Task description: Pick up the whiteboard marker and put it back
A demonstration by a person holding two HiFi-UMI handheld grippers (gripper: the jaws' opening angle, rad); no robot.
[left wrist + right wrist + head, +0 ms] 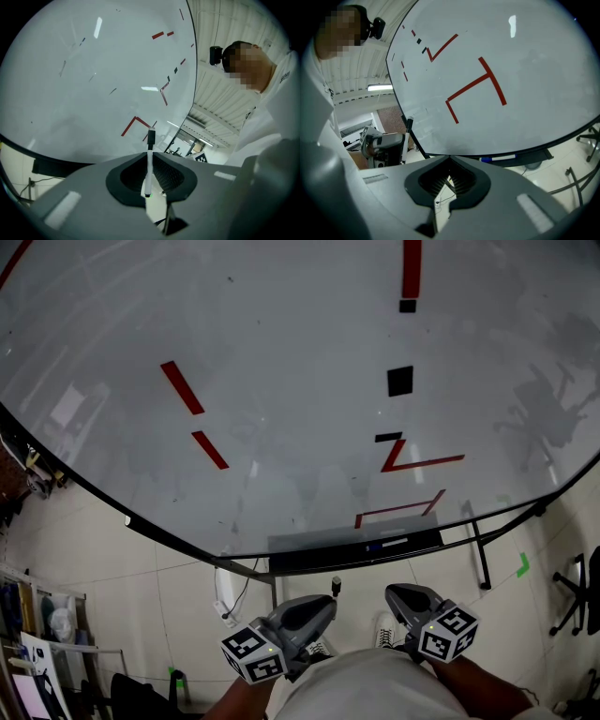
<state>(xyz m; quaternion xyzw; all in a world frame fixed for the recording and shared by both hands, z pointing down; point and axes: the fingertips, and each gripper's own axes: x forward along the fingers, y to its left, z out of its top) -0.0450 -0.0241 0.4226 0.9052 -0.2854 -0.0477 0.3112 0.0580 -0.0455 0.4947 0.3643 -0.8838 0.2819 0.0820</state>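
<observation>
The whiteboard marker point(149, 165) is pinched in our left gripper point(328, 600), whose jaws are clamped on its white barrel. We hold it low in front of us, short of the whiteboard point(281, 381) and apart from the dark tray point(309, 559) along the board's lower edge. Our right gripper point(449, 162) has its jaws pressed together with nothing between them.

We judge the step in hand to be carrying the marker back to that tray, where a blue marker point(386, 544) already lies. To do it well, we should turn the left gripper so the barrel comes parallel to the tray's length, bring it down onto a free stretch left of the blue marker, and loosen the jaws only once it rests there, so that it cannot roll off the lip.

The marker's long axis runs along the jaws' own line. Its black cap juts out past the fingertips and points ahead at the board, and the other end sits back in the jaw throat.
</observation>
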